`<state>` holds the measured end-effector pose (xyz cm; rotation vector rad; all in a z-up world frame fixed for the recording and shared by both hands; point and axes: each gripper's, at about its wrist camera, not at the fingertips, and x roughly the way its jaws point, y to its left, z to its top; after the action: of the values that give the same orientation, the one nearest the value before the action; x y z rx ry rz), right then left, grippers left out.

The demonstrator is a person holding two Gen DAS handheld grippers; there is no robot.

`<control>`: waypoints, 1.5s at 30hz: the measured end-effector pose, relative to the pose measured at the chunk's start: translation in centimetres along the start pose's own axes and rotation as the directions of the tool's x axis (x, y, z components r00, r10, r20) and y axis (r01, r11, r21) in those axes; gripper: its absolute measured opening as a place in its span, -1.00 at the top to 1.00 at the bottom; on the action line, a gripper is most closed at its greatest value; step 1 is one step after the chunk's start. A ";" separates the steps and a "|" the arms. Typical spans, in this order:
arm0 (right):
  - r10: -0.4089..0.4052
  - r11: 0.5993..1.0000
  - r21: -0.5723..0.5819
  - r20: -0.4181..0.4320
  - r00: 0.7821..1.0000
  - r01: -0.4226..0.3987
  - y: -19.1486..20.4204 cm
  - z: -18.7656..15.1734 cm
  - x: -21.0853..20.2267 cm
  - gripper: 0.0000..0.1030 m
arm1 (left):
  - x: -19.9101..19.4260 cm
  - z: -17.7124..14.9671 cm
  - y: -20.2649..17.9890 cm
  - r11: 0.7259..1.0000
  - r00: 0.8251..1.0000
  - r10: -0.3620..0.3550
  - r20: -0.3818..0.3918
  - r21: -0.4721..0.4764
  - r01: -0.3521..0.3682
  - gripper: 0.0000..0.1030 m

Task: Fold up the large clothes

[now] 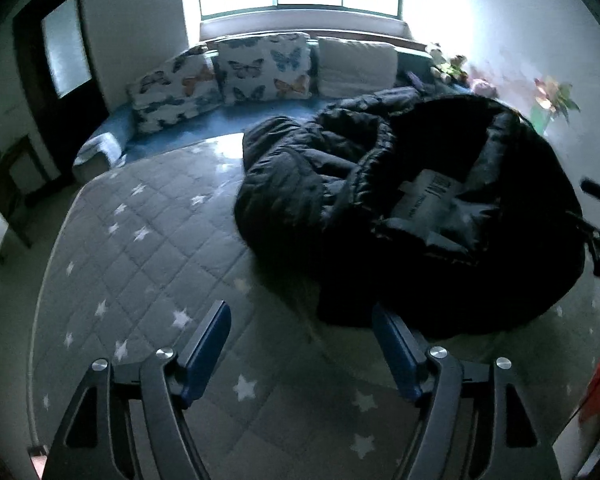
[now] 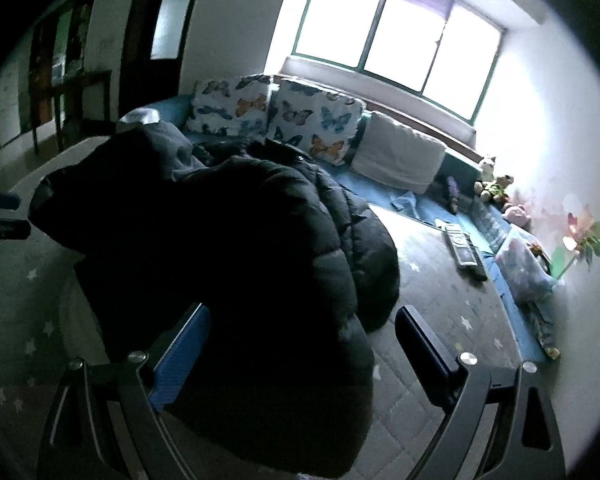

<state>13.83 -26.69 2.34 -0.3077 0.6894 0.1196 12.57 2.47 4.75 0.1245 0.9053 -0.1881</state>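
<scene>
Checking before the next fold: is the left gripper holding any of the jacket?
No. The left gripper stands open over the quilt, the black jacket beside it.

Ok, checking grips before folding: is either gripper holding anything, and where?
Nothing. The left gripper is open over the quilt; the right gripper is open, black jacket unpinched between its jaws.

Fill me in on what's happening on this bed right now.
A person with a hand-held gripper in each hand is folding a black quilted puffer jacket on a grey star-patterned quilted bedspread. The left hand-held gripper is open over the bedspread, holding nothing, its right finger near the jacket's hem. The right hand-held gripper has its jaws wide with a fold of the jacket between them; whether the pads press it cannot be told.
</scene>
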 end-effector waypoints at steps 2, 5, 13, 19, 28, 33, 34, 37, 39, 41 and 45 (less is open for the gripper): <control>0.006 1.000 -0.025 -0.016 1.000 -0.007 0.4 0.2 0.9 -0.97 | 0.9 0.4 -0.7 0.999 1.000 -0.010 -0.009 0.048 0.010 -0.52; -0.025 0.996 -0.089 -0.030 0.999 0.022 1.5 0.4 1.8 -0.97 | 2.2 0.9 -1.3 0.995 1.000 -0.013 -0.016 0.100 0.015 -0.52; -0.010 0.993 -0.121 -0.033 0.999 0.006 2.0 1.6 2.3 -0.67 | 4.1 2.5 -2.5 0.962 0.999 -0.030 0.022 0.271 0.023 -0.50; 0.003 0.995 -0.097 -0.070 0.998 -0.010 1.4 2.0 2.5 -0.12 | 5.2 3.4 -3.3 0.938 0.995 -0.080 0.059 0.341 0.055 0.74; 0.075 0.997 -0.004 -0.032 0.997 -0.075 -0.1 4.3 0.0 0.43 | -0.3 6.3 -1.6 0.978 0.970 -0.027 0.240 0.205 -0.023 1.00; 0.069 0.996 -0.060 0.017 0.997 -0.068 0.9 4.1 -2.0 0.45 | -4.4 6.7 -1.1 0.980 0.961 -0.026 0.276 0.197 -0.030 0.99; 0.069 0.995 -0.079 0.009 0.998 -0.068 1.2 3.8 -2.0 0.45 | -4.8 6.5 -0.7 0.983 0.965 -0.018 0.263 0.180 -0.031 0.98; 0.054 0.990 -0.128 -0.017 0.998 -0.056 1.5 2.9 -1.3 0.42 | -4.5 6.2 1.3 0.994 0.983 -0.057 0.172 0.100 0.041 0.95; 0.052 0.989 -0.139 -0.038 0.998 -0.056 1.3 2.5 -0.8 0.33 | -3.4 6.4 3.2 0.996 0.992 -0.084 0.099 0.031 0.082 0.92; 0.056 0.987 -0.144 -0.054 0.997 -0.064 0.8 2.6 -0.5 0.16 | -2.3 6.6 4.7 0.996 0.995 -0.089 0.038 -0.020 0.090 0.90; 0.071 0.984 -0.160 -0.065 0.995 -0.081 0.1 3.2 -0.7 -0.15 | -0.3 7.5 7.1 0.974 0.980 -0.195 -0.036 -0.128 0.189 0.89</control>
<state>15.20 -25.54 5.15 -0.4427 0.7517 0.2413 19.68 8.06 9.78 -0.0748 0.9745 -0.3086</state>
